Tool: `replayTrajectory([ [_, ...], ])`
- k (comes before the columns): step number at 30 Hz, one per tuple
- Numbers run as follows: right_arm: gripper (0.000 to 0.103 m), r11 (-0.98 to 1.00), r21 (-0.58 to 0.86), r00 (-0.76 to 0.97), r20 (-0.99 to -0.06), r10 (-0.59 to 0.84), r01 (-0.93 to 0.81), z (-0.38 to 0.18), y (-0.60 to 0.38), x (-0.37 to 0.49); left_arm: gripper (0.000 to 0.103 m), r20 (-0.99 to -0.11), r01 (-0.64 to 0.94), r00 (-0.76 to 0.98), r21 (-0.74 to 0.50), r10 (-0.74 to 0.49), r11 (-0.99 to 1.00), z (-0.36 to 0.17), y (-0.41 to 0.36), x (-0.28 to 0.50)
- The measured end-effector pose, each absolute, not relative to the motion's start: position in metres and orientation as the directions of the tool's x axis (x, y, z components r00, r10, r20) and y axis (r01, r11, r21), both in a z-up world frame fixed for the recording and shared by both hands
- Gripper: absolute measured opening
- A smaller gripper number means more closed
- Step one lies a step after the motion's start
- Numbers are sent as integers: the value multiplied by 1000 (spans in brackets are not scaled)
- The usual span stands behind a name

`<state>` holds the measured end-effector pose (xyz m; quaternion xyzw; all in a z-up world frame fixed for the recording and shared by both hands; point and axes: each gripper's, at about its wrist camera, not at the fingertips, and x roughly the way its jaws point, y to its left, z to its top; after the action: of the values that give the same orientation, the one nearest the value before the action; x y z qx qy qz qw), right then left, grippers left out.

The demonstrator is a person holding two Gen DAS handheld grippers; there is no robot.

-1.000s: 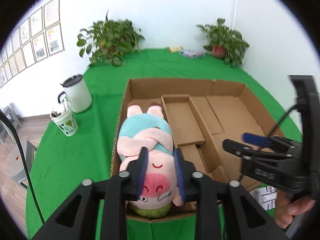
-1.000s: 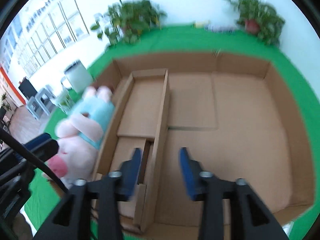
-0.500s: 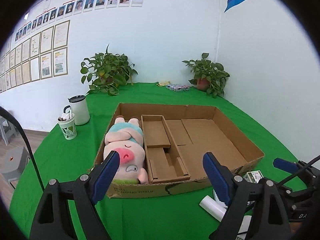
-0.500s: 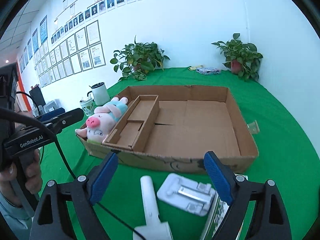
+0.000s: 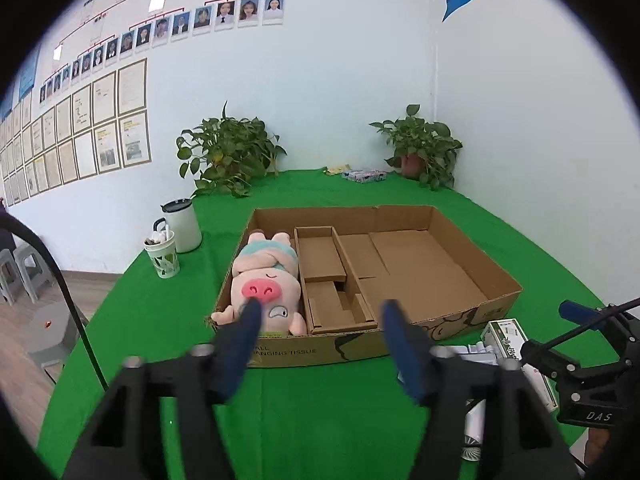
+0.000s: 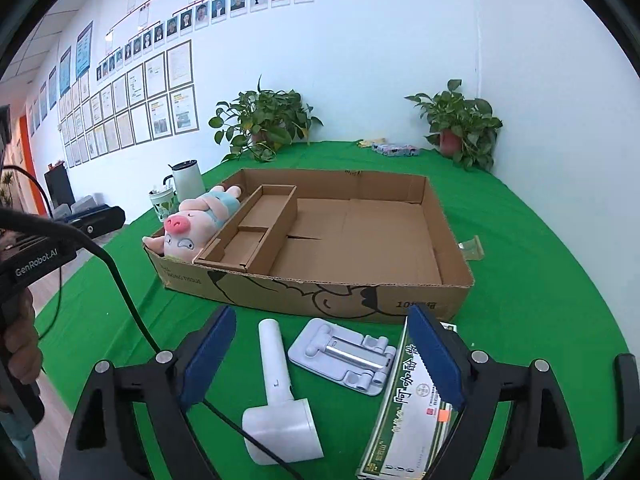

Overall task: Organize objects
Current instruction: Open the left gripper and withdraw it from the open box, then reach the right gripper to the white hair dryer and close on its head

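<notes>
Right gripper [image 6: 320,356] stood wide open at the bottom of its frame over the green tablecloth [image 6: 540,264], nothing pinched. Between the fingers lay a white handheld device [image 6: 276,396], a grey folding stand [image 6: 344,356] and, lower right, a medicine box [image 6: 404,420]. Left gripper [image 5: 320,336] was apart with jaws closing, empty. Beyond, mid-frame, sat the cardboard box [image 6: 320,292]; the pig plush [image 6: 196,220] lay in its left compartment. A potted plant [image 6: 264,120] stood at the rear.

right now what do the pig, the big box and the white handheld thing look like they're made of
Pig: soft plush fabric, matte, fuzzy. Big box: brown corrugated cardboard, printed front, creased flaps. White handheld thing: probably smooth moulded plastic with a slight sheen.
</notes>
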<state>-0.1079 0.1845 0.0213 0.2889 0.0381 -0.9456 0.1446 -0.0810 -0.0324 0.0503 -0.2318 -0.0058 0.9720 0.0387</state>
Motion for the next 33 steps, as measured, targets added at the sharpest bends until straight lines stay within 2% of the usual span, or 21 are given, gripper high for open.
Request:
replayTrajectory([
  [2, 87, -950, -2, -780, -572, -254, 311, 22, 184, -107, 81, -426, -83, -900, -53, 97, -995, 55, -38, -73],
  [4, 87, -939, 5, -756, -592, -279, 343, 23, 178, -103, 81, -435, -56, -898, -40, 68, -998, 57, -44, -71],
  [7, 87, -876, 134, -663, -604, -442, 463, 31, 163, -90, 81, -458, 7, -889, -33, 9, -999, 55, -61, -71],
  [10, 87, -759, 298, -539, -558, -631, 579, 38, 154, -76, 81, -496, 21, -868, -68, 16, -998, 47, -79, -71],
  [12, 87, -725, 352, -495, -552, -671, 592, 31, 153, -76, 81, -532, 22, -846, -91, 30, -996, 37, -87, -74],
  [20, 87, -909, 128, -541, -767, -345, 397, -46, 170, -112, 81, -633, -68, -758, -158, 154, -985, -17, -69, -92],
  [25, 87, -901, 18, -547, -789, -279, 434, -61, 167, -111, 81, -669, -153, -678, -275, 303, -949, -44, -48, -110],
  [31, 87, -910, -59, -567, -798, -204, 410, -68, 172, -103, 81, -679, -169, -616, -381, 399, -909, -62, -39, -125],
  [33, 79, -914, -56, -549, -814, -191, 401, -71, 174, -102, 81, -680, -177, -593, -412, 431, -894, -66, -36, -128],
])
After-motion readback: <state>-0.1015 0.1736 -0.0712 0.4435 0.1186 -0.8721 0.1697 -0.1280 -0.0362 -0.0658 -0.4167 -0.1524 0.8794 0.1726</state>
